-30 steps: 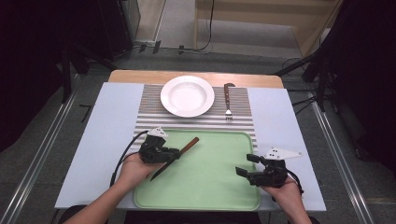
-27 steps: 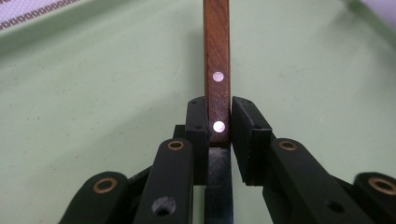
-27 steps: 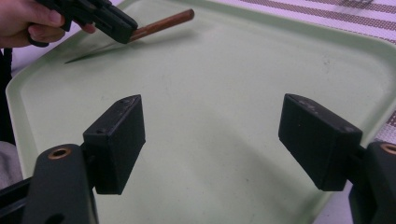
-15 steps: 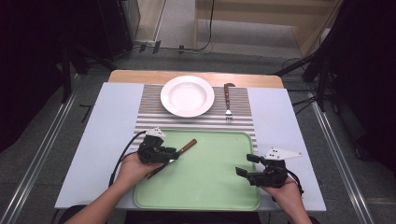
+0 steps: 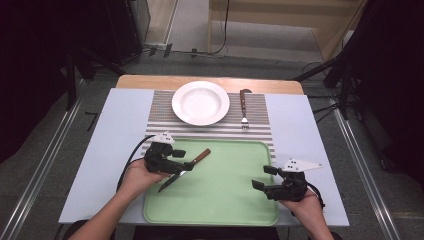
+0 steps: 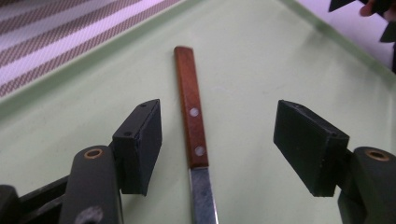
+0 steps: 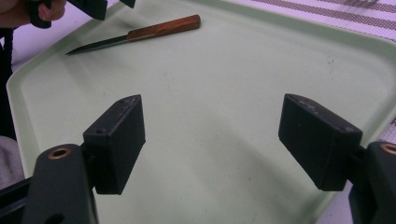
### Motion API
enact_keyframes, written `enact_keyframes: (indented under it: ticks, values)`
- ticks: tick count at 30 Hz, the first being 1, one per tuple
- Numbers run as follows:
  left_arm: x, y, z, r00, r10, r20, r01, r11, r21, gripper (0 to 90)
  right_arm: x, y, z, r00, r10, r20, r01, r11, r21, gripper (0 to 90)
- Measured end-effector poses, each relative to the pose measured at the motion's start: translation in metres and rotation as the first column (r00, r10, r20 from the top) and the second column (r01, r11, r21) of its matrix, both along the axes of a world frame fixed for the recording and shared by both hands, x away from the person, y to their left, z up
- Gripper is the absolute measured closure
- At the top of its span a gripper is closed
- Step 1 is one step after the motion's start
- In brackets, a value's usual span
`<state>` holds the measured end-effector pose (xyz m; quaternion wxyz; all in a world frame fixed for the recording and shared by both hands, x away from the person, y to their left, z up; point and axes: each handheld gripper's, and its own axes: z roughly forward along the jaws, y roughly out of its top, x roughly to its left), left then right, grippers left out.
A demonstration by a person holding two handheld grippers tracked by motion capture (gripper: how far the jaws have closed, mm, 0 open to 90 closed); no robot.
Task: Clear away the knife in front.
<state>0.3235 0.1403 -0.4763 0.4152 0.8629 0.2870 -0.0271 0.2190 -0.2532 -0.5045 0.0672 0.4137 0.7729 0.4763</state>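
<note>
The knife (image 6: pixel 195 140) has a reddish-brown wooden handle set with two pale metal rivets and a flat, dull steel blade tapering to a point. It lies flat on the smooth, matte, pale green tray (image 5: pixel 225 200), a rounded rectangle with a low raised rim, near the tray's 10 o'clock corner, handle toward 2 o'clock and blade toward 8 o'clock.

The left gripper (image 5: pixel 184 165) is black, blocky plastic; its fingers have just been opening and now stand spread wide on either side of the handle, touching neither flank (the knife is released, resting on the tray alone). The right gripper (image 5: pixel 260 178), of the same build, hovers over the tray's 4 o'clock part with its fingers (image 7: pixel 116 144) parted and bare tray between them.

At 12 o'clock from the tray lies a ribbed placemat (image 5: pixel 165 107) of grey and white stripes, bearing a glossy round white plate (image 5: pixel 200 102) with a shallow well and, just at its 3 o'clock, a steel fork (image 5: pixel 243 107) with a brown wooden handle.

The surface (image 5: pixel 107 140) is pale lilac-grey over a wooden edge; around it the room is dim, with grey floor, metal rails and dark stands.
</note>
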Motion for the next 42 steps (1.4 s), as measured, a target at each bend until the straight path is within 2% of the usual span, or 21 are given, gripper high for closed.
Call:
enact_keyframes:
  ticks: [2, 5, 10, 11, 12, 13, 14, 17, 18, 20, 25, 31, 42]
  values:
    - [-0.002, -0.003, 0.004, 0.9998, -0.016, 0.012, 0.016, 0.9999, 0.001, 32.5, 0.0, 0.001, 0.0, 1.0, 0.003, 0.001, -0.003, 1.0, 0.0, 22.0]
    - [-0.004, -0.004, 0.006, 0.9992, -0.038, 0.01, 0.038, 0.9992, 0.007, 33.0, 0.0, 0.001, 0.0, 1.0, 0.003, -0.001, -0.003, 1.0, -0.002, 22.0]
    - [-0.008, -0.014, 0.01, 0.9964, -0.069, 0.049, 0.067, 0.9974, 0.027, 36.4, 0.0, 0.0, 0.0, 1.0, 0.0, -0.002, 0.0, 1.0, -0.003, 22.0]
    - [-0.008, -0.019, 0.009, 0.9961, -0.07, 0.052, 0.068, 0.9965, 0.048, 42.8, 0.0, 0.0, 0.0, 1.0, 0.002, 0.0, -0.002, 1.0, -0.002, 22.0]
    - [-0.008, -0.019, 0.009, 0.9961, -0.07, 0.052, 0.068, 0.9965, 0.048, 45.1, 0.0, 0.0, 0.0, 1.0, 0.002, 0.0, -0.002, 1.0, -0.002, 22.0]
    - [-0.008, -0.022, 0.009, 0.9958, -0.069, 0.061, 0.065, 0.9959, 0.063, 54.9, 0.0, 0.0, 0.0, 1.0, 0.003, 0.0, -0.003, 1.0, -0.002, 22.0]
    - [-0.006, -0.025, 0.007, 0.9949, -0.072, 0.071, 0.068, 0.9954, 0.068, 57.3, 0.0, 0.0, 0.0, 1.0, 0.002, 0.0, -0.002, 1.0, -0.002, 22.0]
    - [-0.002, -0.029, 0.003, 0.9972, -0.064, 0.039, 0.062, 0.9964, 0.057, 73.5, 0.0, 0.0, 0.0, 1.0, 0.0, 0.0, 0.0, 1.0, -0.002, 22.0]
    - [-0.002, -0.029, 0.003, 0.9972, -0.064, 0.039, 0.062, 0.9964, 0.057, 82.1, 0.0, 0.0, 0.0, 1.0, 0.001, 0.0, -0.001, 1.0, -0.002, 22.0]
    - [0.001, -0.034, 0.001, 0.9972, -0.065, 0.036, 0.062, 0.9945, 0.084, 89.8, 0.0, 0.0, 0.0, 1.0, 0.002, 0.001, -0.002, 1.0, 0.0, 22.0]
    - [0.003, -0.039, -0.007, 0.9965, -0.083, 0.013, 0.081, 0.9892, 0.122, 89.8, -0.001, 0.0, 0.0, 1.0, 0.002, 0.001, -0.002, 1.0, -0.001, 22.0]
    - [0.012, -0.034, -0.02, 0.9986, -0.049, -0.02, 0.052, 0.9858, 0.159, 89.8, -0.001, -0.001, 0.0, 1.0, 0.001, 0.004, -0.001, 1.0, -0.001, 22.0]
    - [0.011, -0.028, -0.022, 0.9986, -0.047, -0.022, 0.05, 0.9833, 0.175, 89.8, -0.001, -0.001, 0.0, 1.0, -0.006, 0.001, 0.006, 1.0, 0.003, 22.0]
